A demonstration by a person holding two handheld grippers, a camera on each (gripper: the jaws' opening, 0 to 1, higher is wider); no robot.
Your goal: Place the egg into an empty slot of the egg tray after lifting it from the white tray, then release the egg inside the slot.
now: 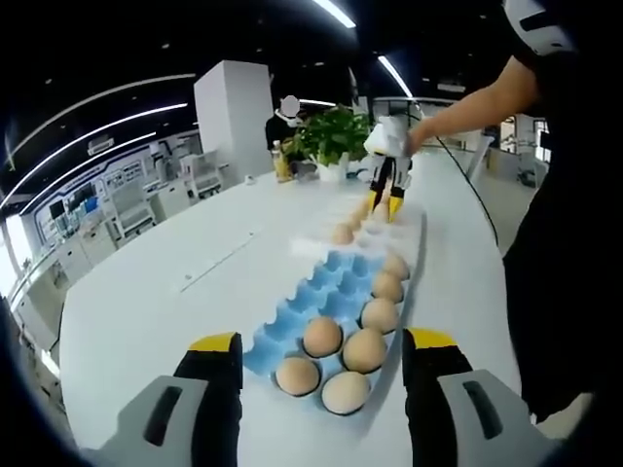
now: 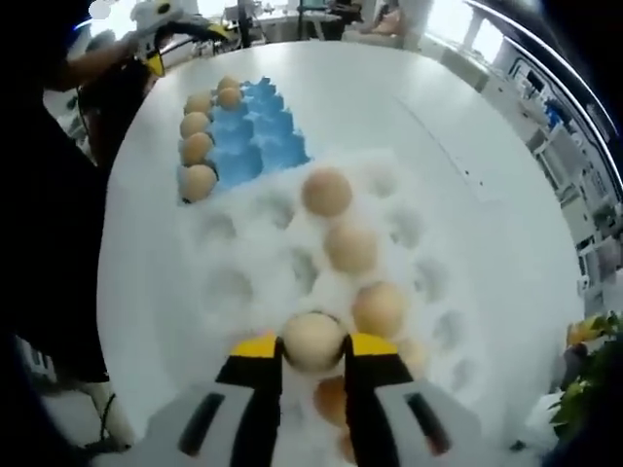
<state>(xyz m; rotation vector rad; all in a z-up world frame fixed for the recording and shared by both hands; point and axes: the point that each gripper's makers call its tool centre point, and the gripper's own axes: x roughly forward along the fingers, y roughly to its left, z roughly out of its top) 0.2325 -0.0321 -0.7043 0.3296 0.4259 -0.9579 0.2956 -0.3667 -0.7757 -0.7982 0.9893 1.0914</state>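
Between the yellow-tipped jaws of the right gripper [image 2: 312, 347], at the near end of the white tray [image 2: 243, 243], sits the egg [image 2: 311, 338], with the jaws closed against its two sides. In the right gripper view I cannot tell whether it is already clear of its cup or just resting in it. Three more eggs lie in a line beyond it on the white tray, toward the blue egg tray [image 2: 255, 136], which butts against the white tray's far end, up and slightly left of the jaws. So the carry runs forward along the gripper's own line, over those eggs.

On the blue tray, eggs fill the left edge and far corner, while the cups on the right side look empty; the nearest empty ones lie just past the seam between the trays.

The left gripper [image 1: 324, 352] waits at the blue egg tray's [image 1: 336, 282] opposite end, jaws apart and holding nothing. The right gripper is the one carrying the job.
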